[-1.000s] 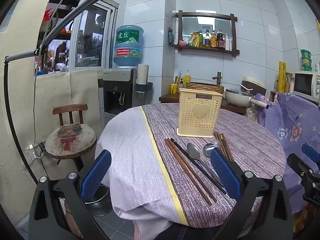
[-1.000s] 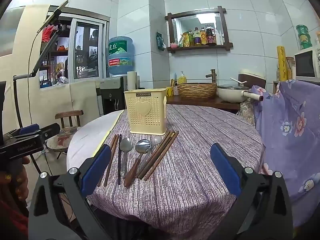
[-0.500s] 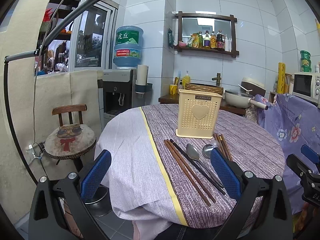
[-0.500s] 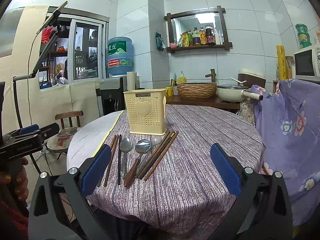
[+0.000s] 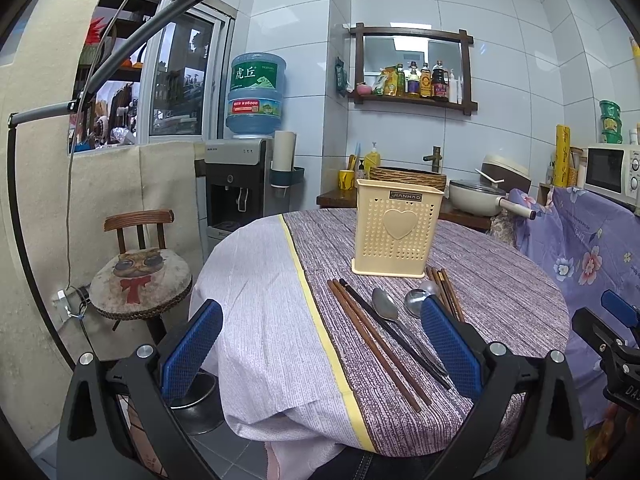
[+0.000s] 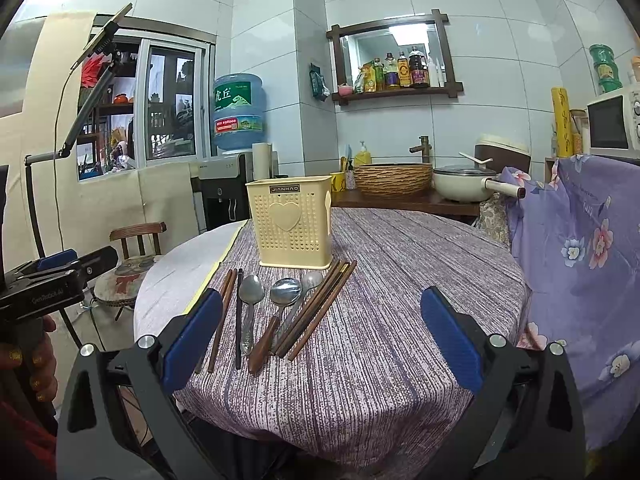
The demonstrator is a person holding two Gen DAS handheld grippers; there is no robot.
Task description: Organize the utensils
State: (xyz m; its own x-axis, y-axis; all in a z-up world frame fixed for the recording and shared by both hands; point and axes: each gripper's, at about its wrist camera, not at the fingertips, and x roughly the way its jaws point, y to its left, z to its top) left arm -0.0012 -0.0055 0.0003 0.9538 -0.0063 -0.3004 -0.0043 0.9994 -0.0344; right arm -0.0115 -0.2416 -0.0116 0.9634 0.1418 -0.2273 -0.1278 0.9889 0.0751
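Both grippers are spread wide with nothing between the blue pads: the left gripper (image 5: pixel 320 344) hangs over the near table edge, and the right gripper (image 6: pixel 320 340) sits just in front of the utensil row. Part of a hand (image 6: pixel 30 364) shows at the left edge of the right view, wrapped around the left tool's handle.

Utensils lie side by side on the cloth right in front of the cream holder (image 6: pixel 291 222): brown chopsticks (image 6: pixel 221 316) on the left, one black stick (image 6: pixel 239 316), a metal spoon (image 6: pixel 251 300), a wooden-handled spoon (image 6: pixel 280 308), a third spoon (image 6: pixel 310 282) partly tucked under, then more brown chopsticks (image 6: pixel 320 312) fanned to the right. The holder is perforated plastic with a raised heart and a dark tag reading JIANHAO.

Round table (image 6: pixel 400 280) has a purple streaky cloth with a yellow stripe. White tiled kitchen around it, with a water jug (image 5: pixel 256 96) printed 虎丘, a microwave (image 6: pixel 612 124) and a cat-cushion chair (image 5: pixel 140 272).
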